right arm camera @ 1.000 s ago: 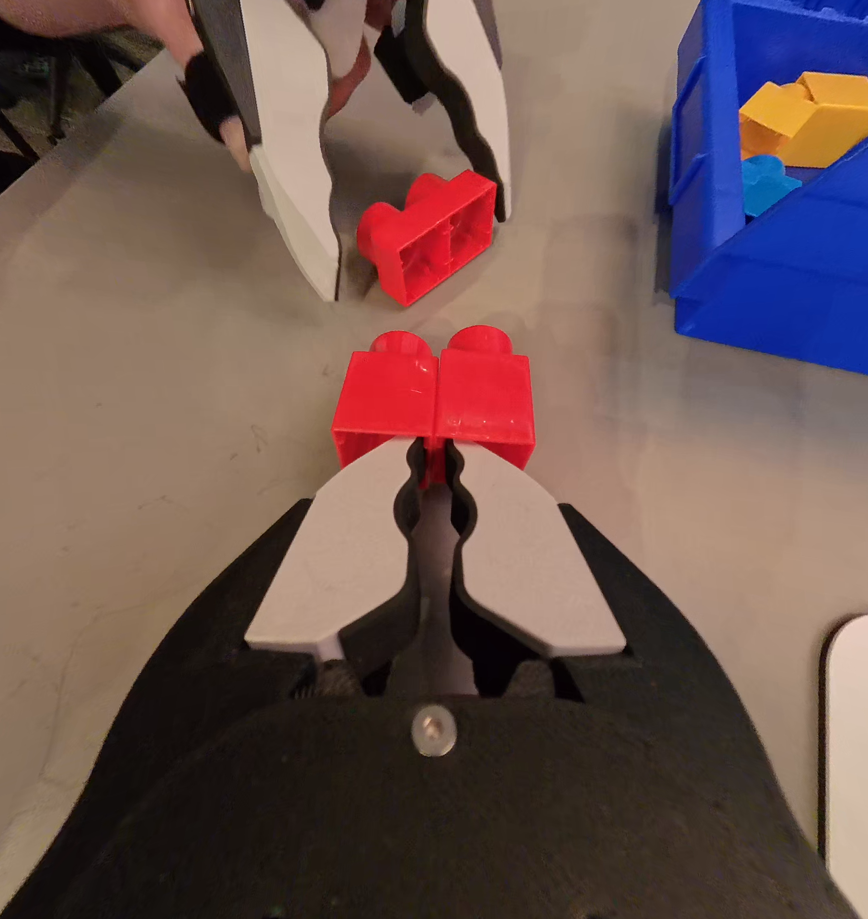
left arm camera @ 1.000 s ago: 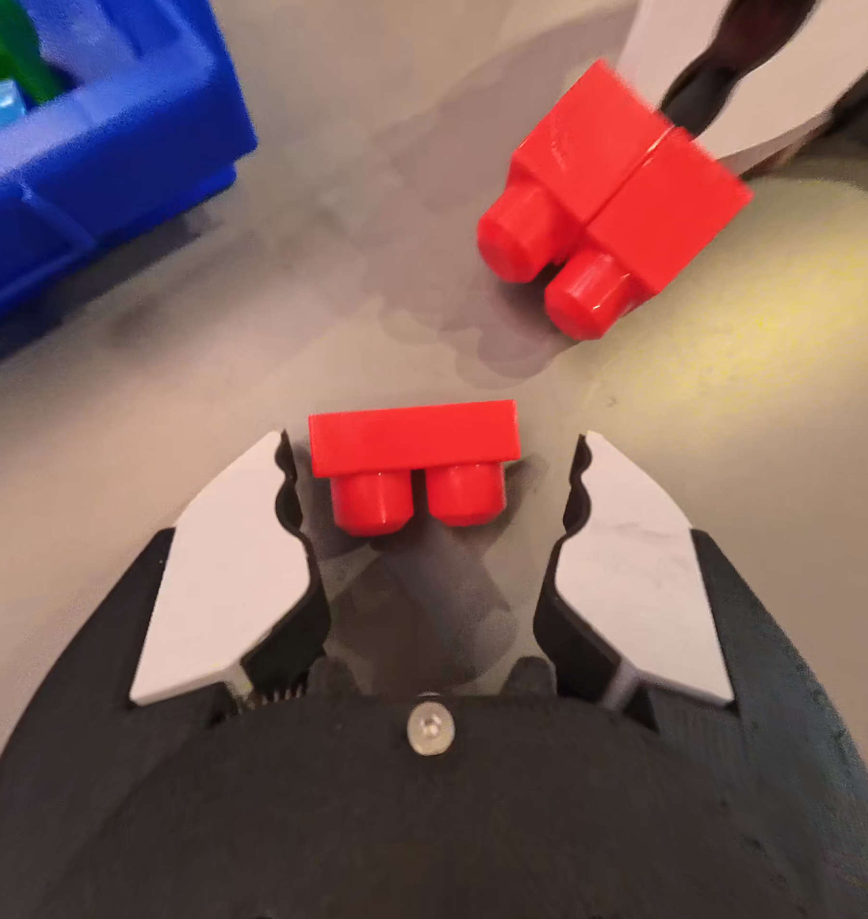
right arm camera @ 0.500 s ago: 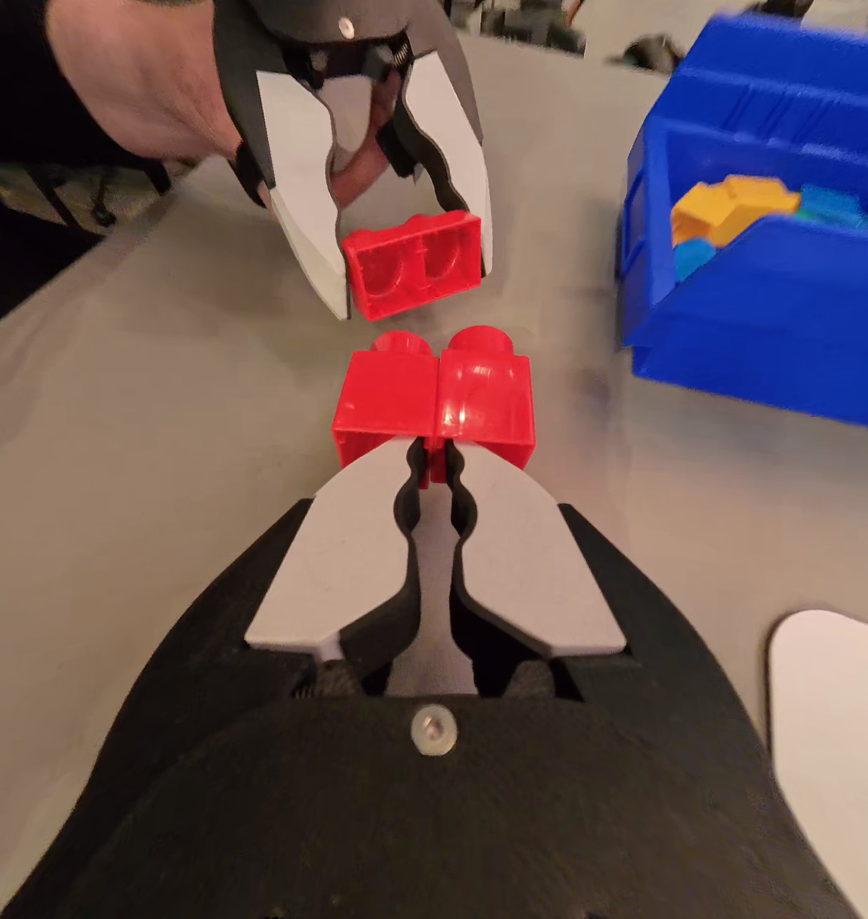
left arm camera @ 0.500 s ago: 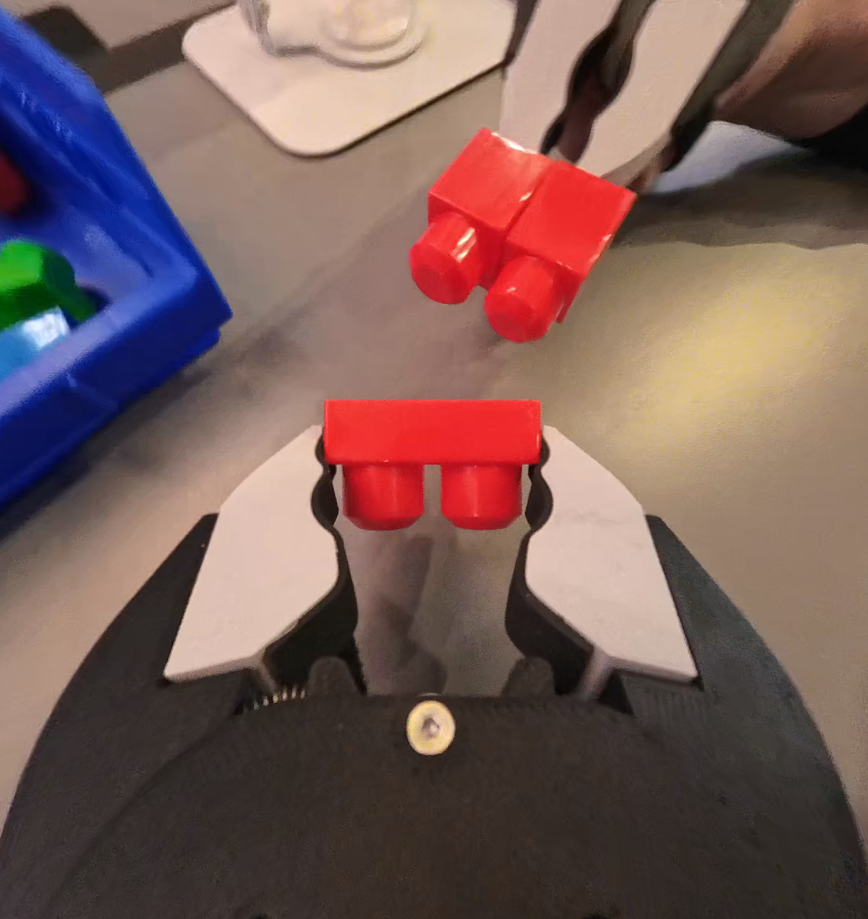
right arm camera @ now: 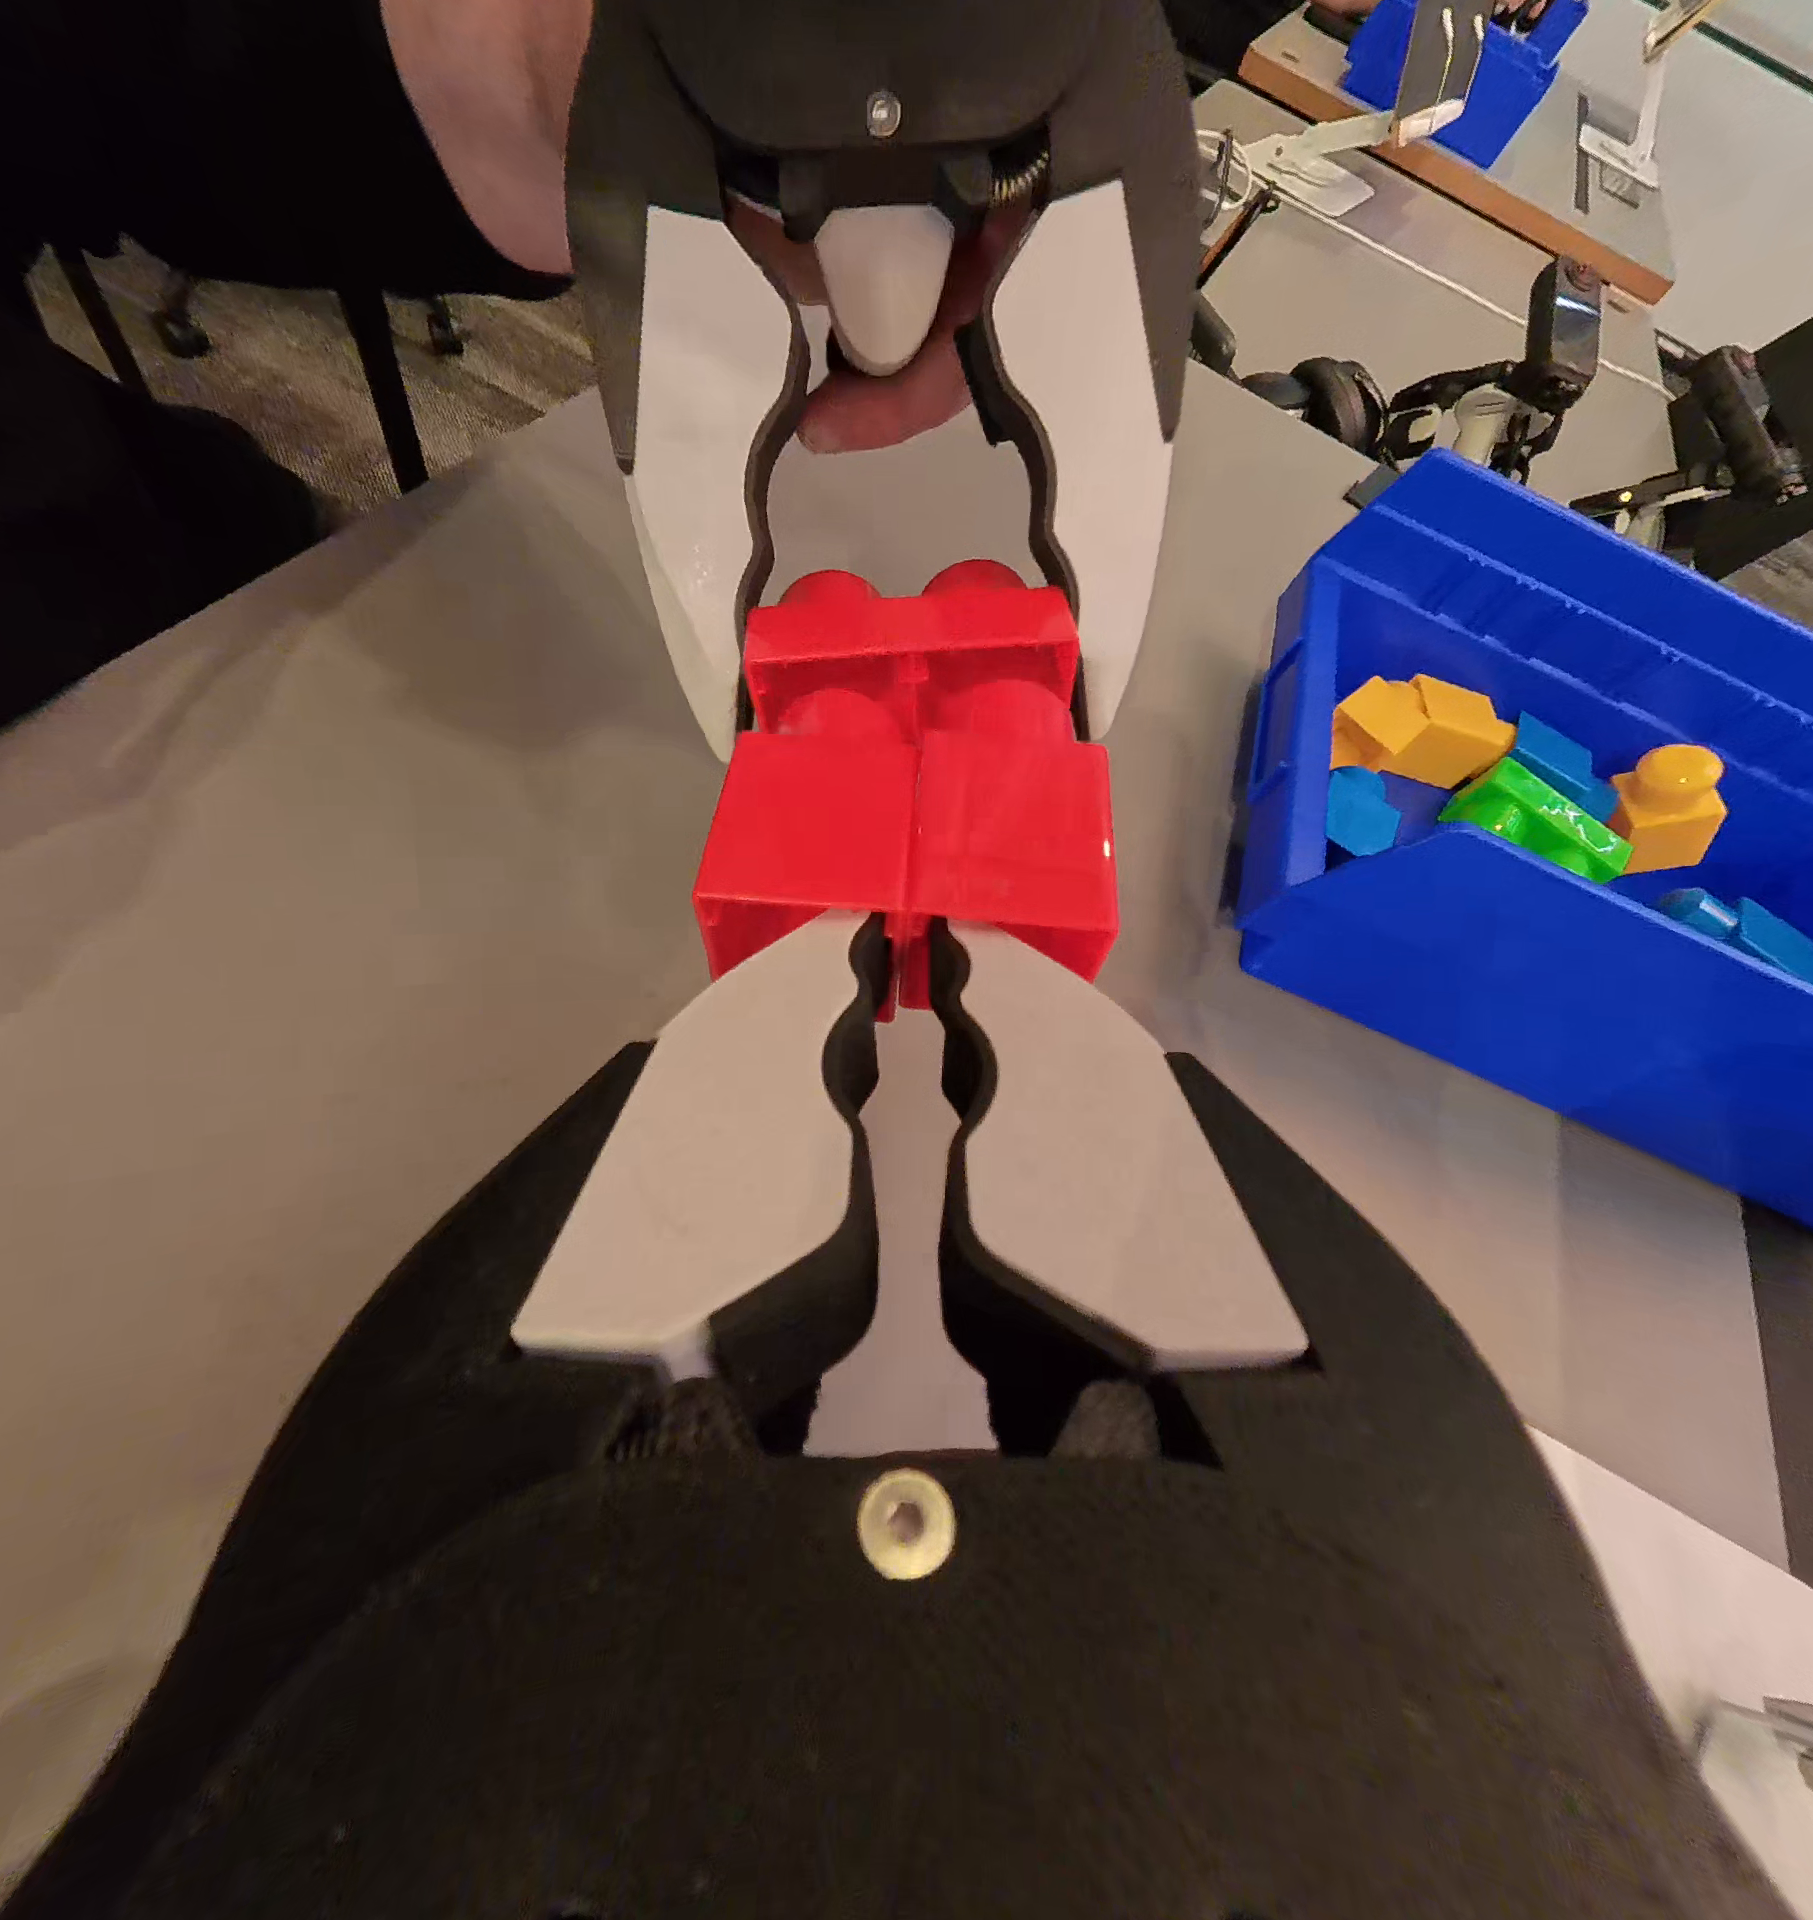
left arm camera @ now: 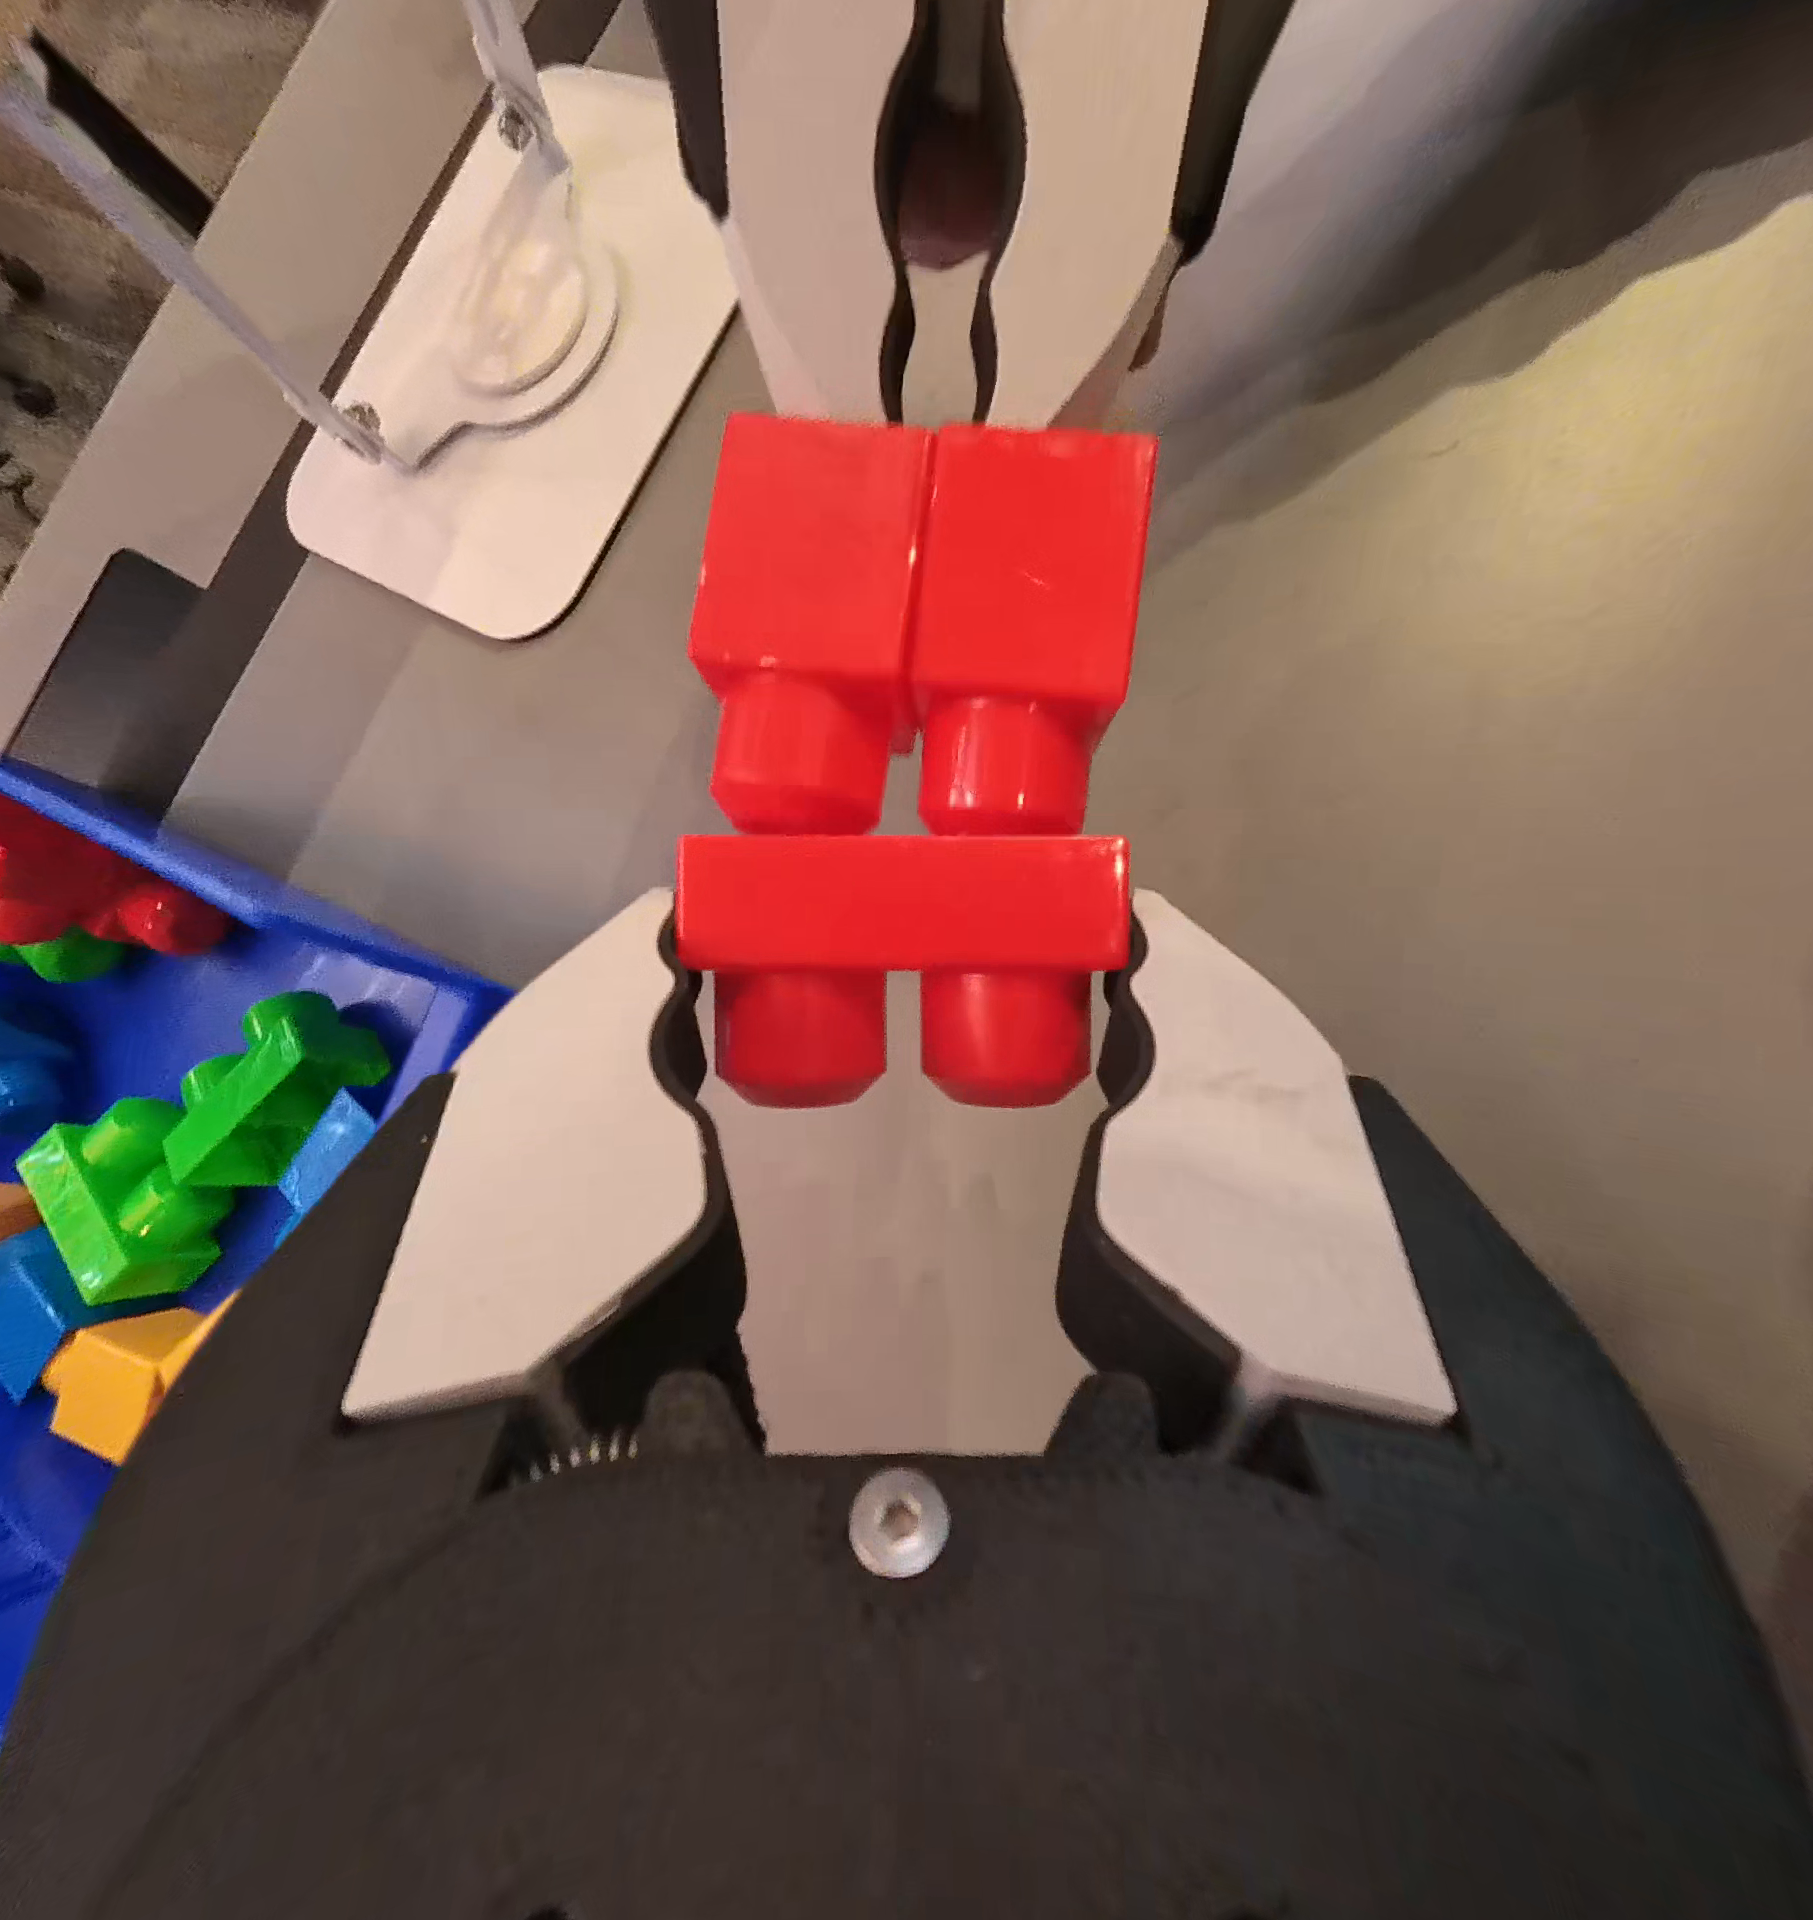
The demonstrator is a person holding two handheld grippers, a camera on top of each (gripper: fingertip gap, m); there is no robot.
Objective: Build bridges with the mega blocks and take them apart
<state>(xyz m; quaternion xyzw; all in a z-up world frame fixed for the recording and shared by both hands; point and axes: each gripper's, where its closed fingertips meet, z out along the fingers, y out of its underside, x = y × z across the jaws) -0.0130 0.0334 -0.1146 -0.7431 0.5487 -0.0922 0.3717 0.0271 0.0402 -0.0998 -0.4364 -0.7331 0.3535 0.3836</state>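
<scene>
Two red pieces meet in the air above the grey table (right arm camera: 258, 935): your left gripper (left arm camera: 902, 935) is clamped on the ends of a flat red block (left arm camera: 902, 902), and your right gripper (right arm camera: 907, 956) is pinched on the inner walls of a pair of tall red blocks (right arm camera: 907, 842). Their pegs sit at the flat block's open underside; how deep they go is hidden. Your right fingertips are buried inside the pair. Open table lies to the left; the blue bin (right arm camera: 1504, 987) crowds the right.
</scene>
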